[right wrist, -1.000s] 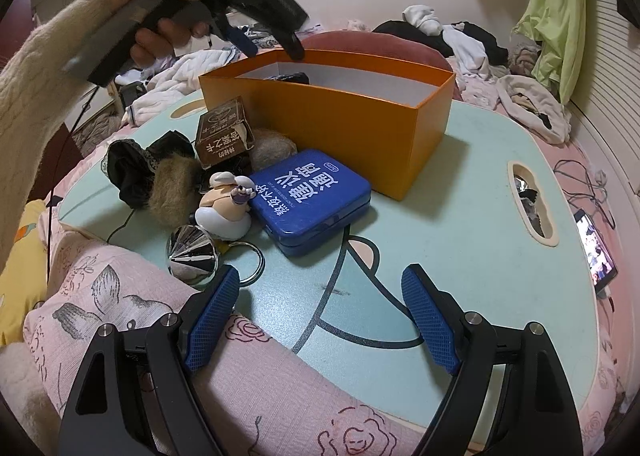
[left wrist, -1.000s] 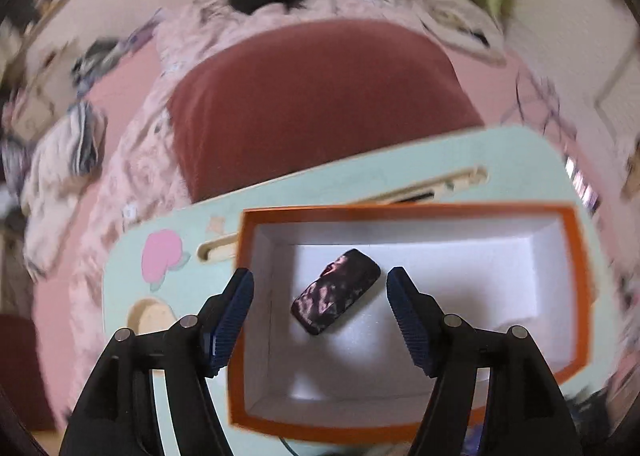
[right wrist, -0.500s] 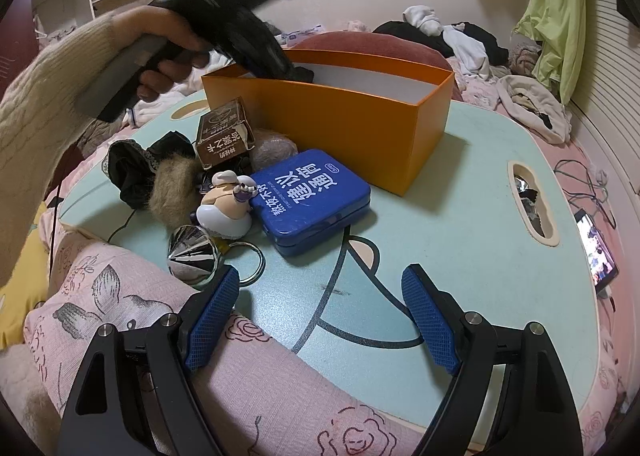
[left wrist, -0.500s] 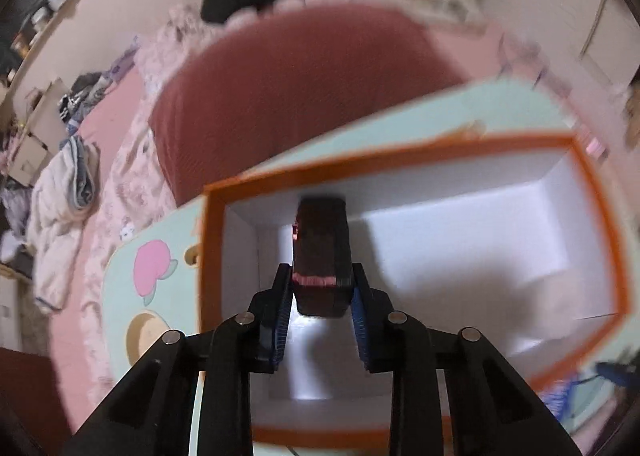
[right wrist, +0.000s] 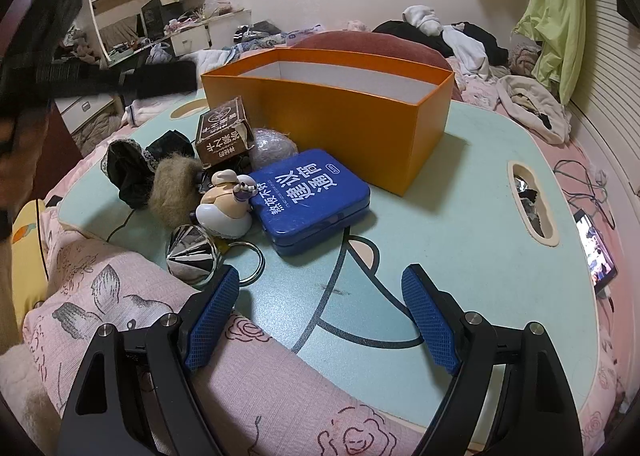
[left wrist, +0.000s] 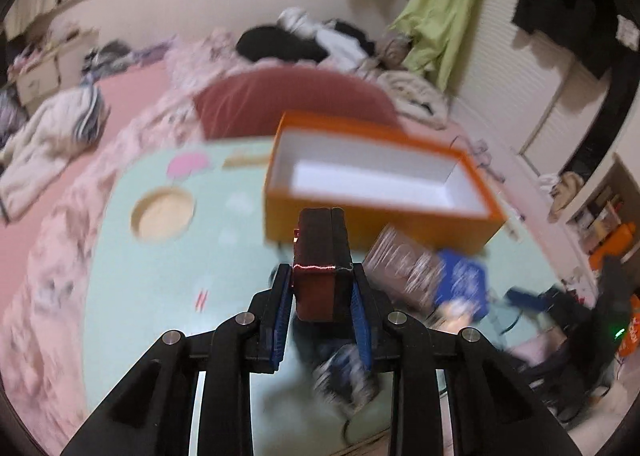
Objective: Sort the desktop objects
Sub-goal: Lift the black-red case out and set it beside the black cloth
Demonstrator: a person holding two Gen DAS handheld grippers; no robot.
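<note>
Above table (left wrist: 160, 276), left tool (left wrist: 322, 288) grips case (left wrist: 320, 256).

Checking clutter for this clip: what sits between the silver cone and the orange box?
In the right wrist view, a white duck-like figurine and a blue rectangular tin lie between the shiny silver metal cone and the orange cardboard box.

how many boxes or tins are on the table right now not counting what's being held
3: the orange box at the back, the brown carton leaning by its left end, and the blue tin lying flat in front. The pile could hide smaller ones.
</note>
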